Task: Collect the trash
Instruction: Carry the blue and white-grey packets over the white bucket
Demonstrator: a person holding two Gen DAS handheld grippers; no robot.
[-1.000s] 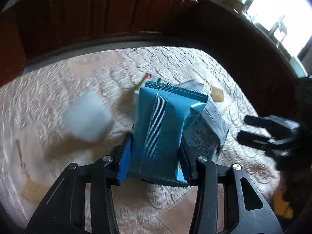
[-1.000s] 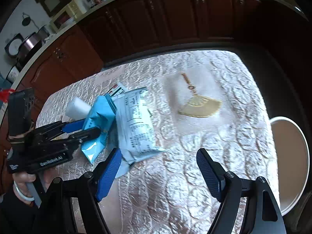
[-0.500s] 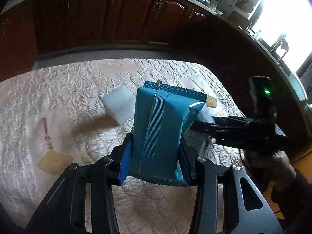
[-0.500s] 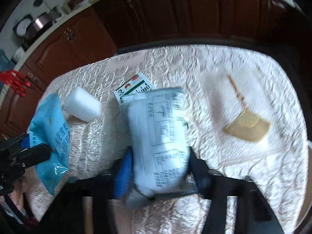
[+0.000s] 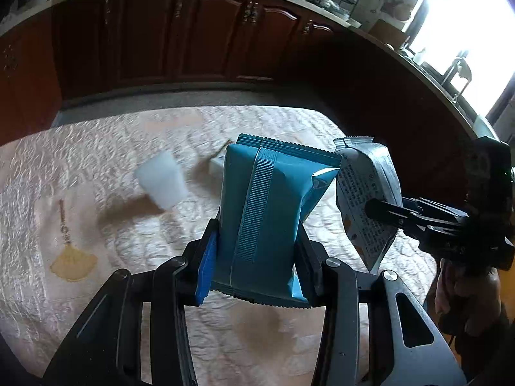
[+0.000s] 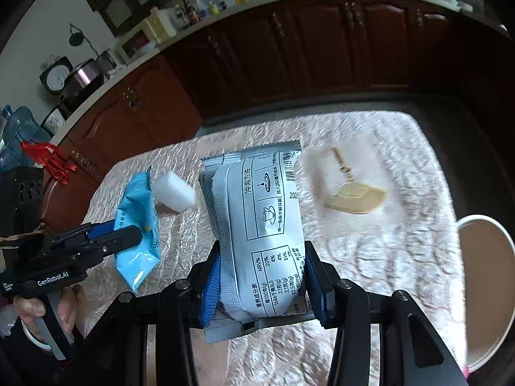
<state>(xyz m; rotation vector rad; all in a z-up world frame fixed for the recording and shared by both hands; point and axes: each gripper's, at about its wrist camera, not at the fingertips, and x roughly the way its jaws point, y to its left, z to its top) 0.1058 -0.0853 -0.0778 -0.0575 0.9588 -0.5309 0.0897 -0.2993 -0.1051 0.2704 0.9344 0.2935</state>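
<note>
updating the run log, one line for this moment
left gripper: shut on blue packet | right gripper: shut on grey packet | white block: on table

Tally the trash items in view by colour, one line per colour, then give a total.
Blue: 1, the blue packet in the left gripper.
Grey: 1, the grey packet in the right gripper.
White: 2, the white foam block and a small white box mostly hidden behind the blue packet.
Total: 4
</note>
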